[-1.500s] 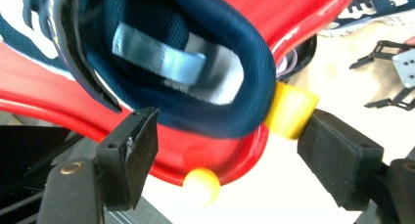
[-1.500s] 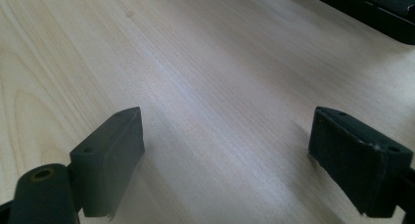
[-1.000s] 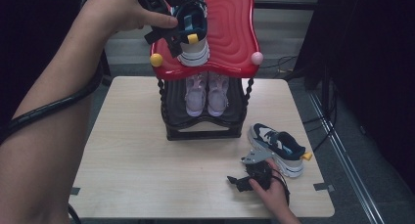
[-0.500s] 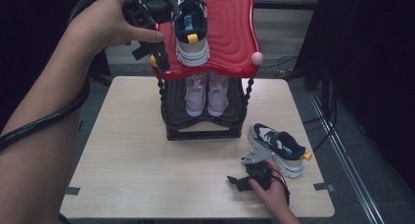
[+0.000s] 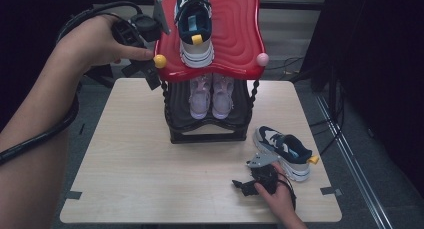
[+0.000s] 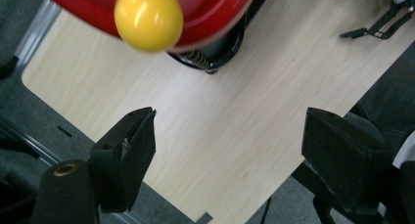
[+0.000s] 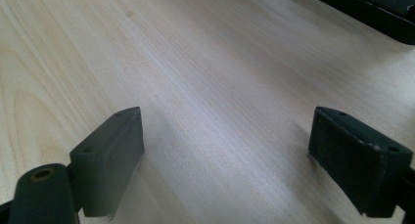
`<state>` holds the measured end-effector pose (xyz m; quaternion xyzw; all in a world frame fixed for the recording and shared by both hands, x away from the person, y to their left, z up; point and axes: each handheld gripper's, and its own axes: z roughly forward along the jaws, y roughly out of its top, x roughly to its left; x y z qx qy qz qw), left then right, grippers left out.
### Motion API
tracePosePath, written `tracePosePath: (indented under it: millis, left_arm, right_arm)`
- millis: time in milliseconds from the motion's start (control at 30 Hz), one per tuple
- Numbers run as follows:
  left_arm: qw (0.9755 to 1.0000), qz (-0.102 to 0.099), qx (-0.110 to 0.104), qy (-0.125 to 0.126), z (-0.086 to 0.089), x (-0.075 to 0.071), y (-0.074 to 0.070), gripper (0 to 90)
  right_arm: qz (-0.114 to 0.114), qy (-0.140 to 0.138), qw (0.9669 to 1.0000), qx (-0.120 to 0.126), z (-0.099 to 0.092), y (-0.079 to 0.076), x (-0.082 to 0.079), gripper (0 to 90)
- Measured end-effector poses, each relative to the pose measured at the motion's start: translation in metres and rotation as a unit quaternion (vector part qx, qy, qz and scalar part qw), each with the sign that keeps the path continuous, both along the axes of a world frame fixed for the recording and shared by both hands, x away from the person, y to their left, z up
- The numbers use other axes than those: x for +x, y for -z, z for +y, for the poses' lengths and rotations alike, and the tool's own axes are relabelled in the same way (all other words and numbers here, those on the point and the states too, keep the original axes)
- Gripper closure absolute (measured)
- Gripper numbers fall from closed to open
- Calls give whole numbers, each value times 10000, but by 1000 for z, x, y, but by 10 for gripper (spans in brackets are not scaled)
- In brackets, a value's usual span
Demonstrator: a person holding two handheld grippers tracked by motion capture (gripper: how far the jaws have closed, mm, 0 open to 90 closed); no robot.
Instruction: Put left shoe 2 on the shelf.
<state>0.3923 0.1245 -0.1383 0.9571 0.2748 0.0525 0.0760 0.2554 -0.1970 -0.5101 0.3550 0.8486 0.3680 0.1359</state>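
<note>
The navy-and-white sneaker (image 5: 194, 26) with a yellow tag on its tongue stands on the red wavy top shelf (image 5: 235, 34) of the shoe rack, toe toward the near edge, just right of the yellow ball (image 5: 160, 61) that caps the shelf's front-left corner. The left gripper (image 5: 150, 74) hangs just outside that corner, apart from the sneaker; its jaws stand wide with nothing between them. In the left gripper view the yellow ball (image 6: 148, 19) and the red shelf rim (image 6: 215, 18) sit above the jaws, with bare tabletop beyond them.

On the rack's lower black shelf (image 5: 210, 120) a pair of pale pink sneakers (image 5: 212, 95) stands side by side, toes forward. A matching navy-and-white sneaker (image 5: 283, 151) lies on the wooden table (image 5: 135, 164) to the right of the rack, near the front-right corner. The right gripper (image 5: 245, 185) rests low at the table just in front of that shoe, not touching it; in the right gripper view its jaws are spread wide over bare wood, empty
</note>
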Motion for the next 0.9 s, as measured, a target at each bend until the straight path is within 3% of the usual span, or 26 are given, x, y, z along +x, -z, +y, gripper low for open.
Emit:
tracePosePath:
  millis: [400, 900]
  left_arm:
    - [9996, 238, 50, -156, 20, -4, 26, 207]
    - [9988, 399, 83, -276, 34, -10, 60, 211]
  right_arm:
    - [0, 0, 10000, -3, 0, 0, 0, 126]
    - [3, 1, 10000, -4, 0, 0, 0, 126]
